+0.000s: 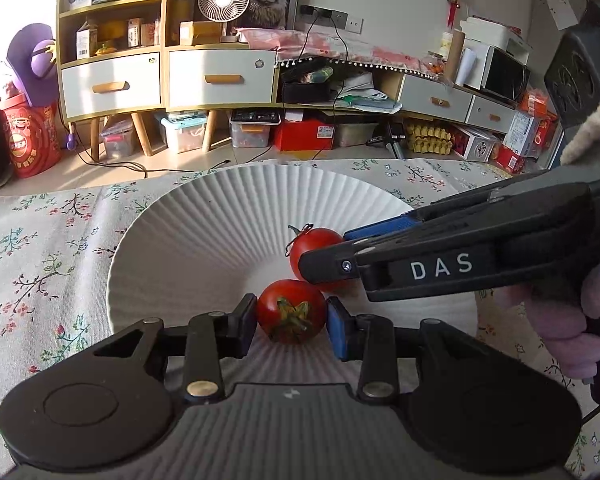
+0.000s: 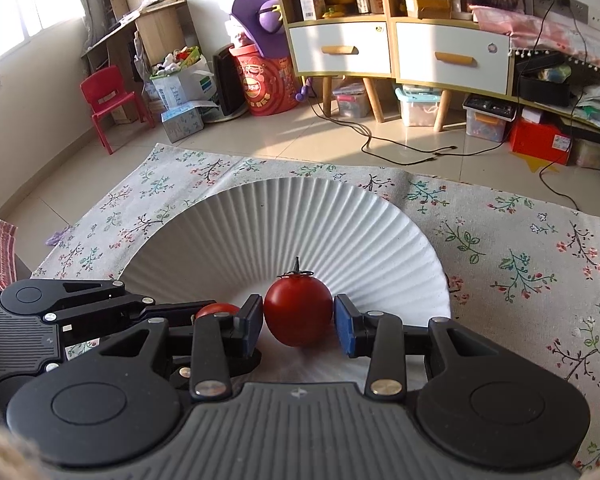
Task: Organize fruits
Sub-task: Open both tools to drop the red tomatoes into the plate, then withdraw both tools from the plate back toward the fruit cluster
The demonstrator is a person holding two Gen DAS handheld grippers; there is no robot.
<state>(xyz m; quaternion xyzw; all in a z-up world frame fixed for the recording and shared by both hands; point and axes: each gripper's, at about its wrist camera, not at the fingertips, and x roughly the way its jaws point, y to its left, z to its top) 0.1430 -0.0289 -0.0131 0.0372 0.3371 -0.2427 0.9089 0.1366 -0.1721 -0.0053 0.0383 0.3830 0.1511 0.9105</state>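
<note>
Now each hand-held gripper, left and right, clamps one tomato over the plate.

Two red tomatoes w/ green-brown calyx. Plate white, ribbed radially. Cloth beige w/ floral print: pink blooms, green leaves, dark twigs. Grippers black, pads blue. Chair red.

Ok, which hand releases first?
Right, probably: the right gripper holds the right tomato over the plate, and its finger lies close beside the left tomato in the left gripper, so leaving first frees it.
</note>
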